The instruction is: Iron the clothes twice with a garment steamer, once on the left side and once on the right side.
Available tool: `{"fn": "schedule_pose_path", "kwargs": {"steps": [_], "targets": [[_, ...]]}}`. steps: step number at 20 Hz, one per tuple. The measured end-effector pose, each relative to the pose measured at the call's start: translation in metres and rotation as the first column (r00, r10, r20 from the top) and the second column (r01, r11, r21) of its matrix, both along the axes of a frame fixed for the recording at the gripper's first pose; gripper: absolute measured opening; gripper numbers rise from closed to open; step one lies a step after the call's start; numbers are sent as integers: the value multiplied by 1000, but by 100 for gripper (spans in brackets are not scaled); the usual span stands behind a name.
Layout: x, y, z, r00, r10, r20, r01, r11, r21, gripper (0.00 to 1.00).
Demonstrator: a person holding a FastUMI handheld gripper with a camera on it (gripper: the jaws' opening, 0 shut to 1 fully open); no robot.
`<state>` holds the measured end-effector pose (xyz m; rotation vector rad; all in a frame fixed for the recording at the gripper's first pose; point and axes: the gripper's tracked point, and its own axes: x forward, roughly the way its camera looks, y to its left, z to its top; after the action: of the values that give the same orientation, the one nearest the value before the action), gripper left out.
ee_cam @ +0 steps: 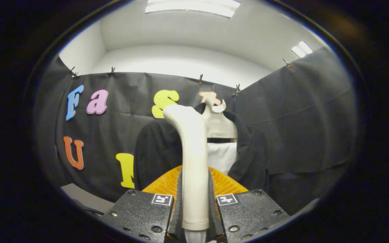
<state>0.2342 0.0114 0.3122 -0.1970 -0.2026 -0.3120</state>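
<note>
My gripper (pixel 195 195) is shut on the handle of a cream-white garment steamer (pixel 192 152), which stands upright between the fingers with its head bent toward the left at the top. Just beyond it hangs a dark jacket (pixel 154 152) over a white shirt (pixel 223 157) on a pale hanger (pixel 216 123). The steamer head sits in front of the jacket's left shoulder, near the collar. I cannot tell whether the head touches the cloth. The steamer hides the middle of the garment.
The black cloth wall (pixel 299 118) runs behind and to the right of the garment. A pale table edge (pixel 86 199) shows low on the left. White walls and ceiling lights (pixel 194 6) are above.
</note>
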Motion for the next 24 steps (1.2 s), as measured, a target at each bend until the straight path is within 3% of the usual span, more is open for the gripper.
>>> {"fn": "schedule_pose_path", "kwargs": {"steps": [7, 14, 24], "targets": [[-4, -15, -53, 996, -51, -77, 46, 997, -54, 35], [-13, -34, -121, 983, -89, -162, 85, 996, -33, 35], [-24, -51, -179, 963, -148, -224, 139, 989, -57, 35]]}}
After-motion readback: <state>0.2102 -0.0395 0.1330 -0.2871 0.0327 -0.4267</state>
